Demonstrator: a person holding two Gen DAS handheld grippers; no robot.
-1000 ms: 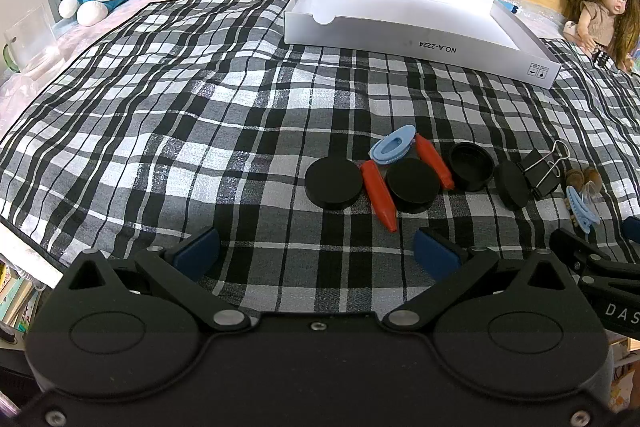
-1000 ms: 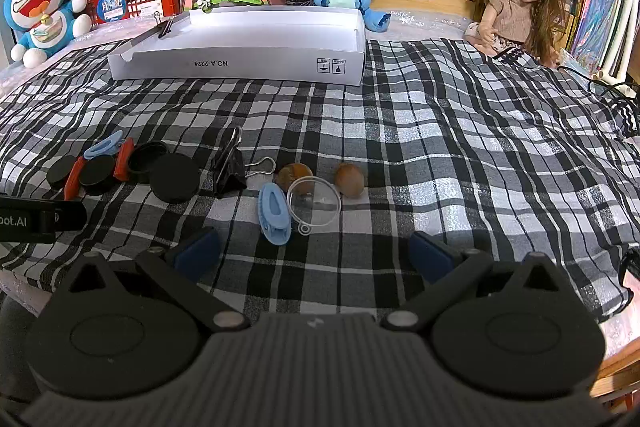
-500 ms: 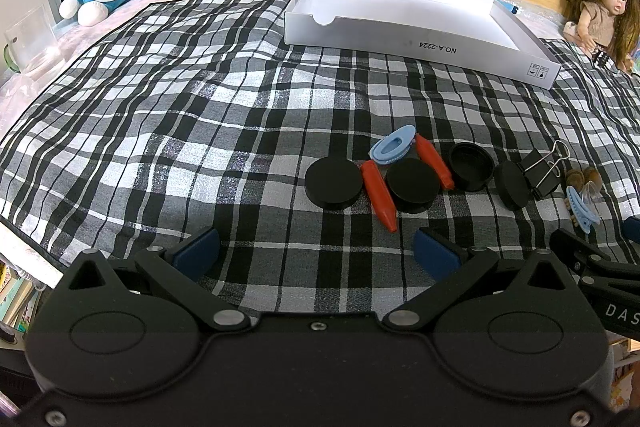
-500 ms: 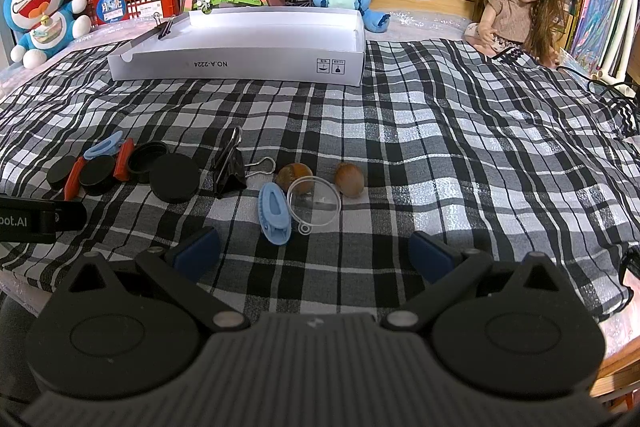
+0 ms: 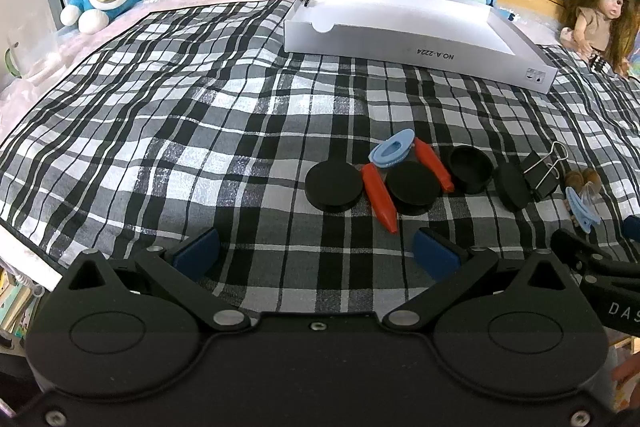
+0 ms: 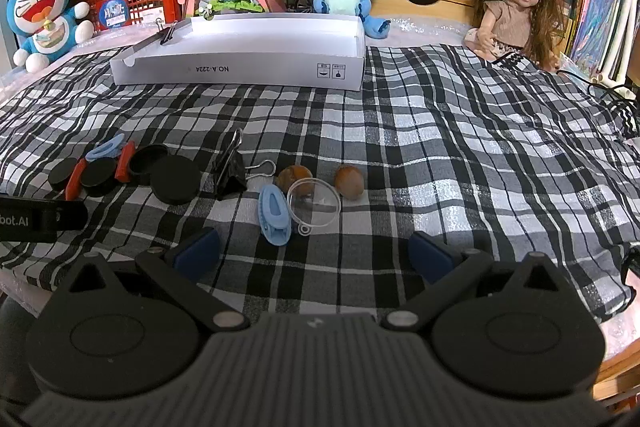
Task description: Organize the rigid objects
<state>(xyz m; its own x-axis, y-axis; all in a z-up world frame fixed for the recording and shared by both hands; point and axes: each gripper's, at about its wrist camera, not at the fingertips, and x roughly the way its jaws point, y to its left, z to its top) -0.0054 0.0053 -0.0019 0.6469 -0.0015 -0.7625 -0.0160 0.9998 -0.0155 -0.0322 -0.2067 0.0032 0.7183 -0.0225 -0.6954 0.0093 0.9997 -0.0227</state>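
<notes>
Both tongs, left gripper (image 5: pixel 316 251) and right gripper (image 6: pixel 314 251), hang spread and empty. Small rigid bits crowd the checked cloth (image 5: pixel 180 131), white cardboard tray (image 6: pixel 240 67) well beyond. I'd fear my right pads nudging 2 round brown nuts (image 6: pixel 349 181) rolling, or skidding the thin clear plastic lid (image 6: pixel 314 201).

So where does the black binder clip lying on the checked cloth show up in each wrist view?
Left wrist view: the binder clip sits at the far right, just right of the row of black round lids, its wire handles pointing up-right.
Right wrist view: it lies left of centre, between the nearest black lid and the brown nuts.
Shared landmark: the white box marked NO.A-2224, behind the clip in both.
</notes>
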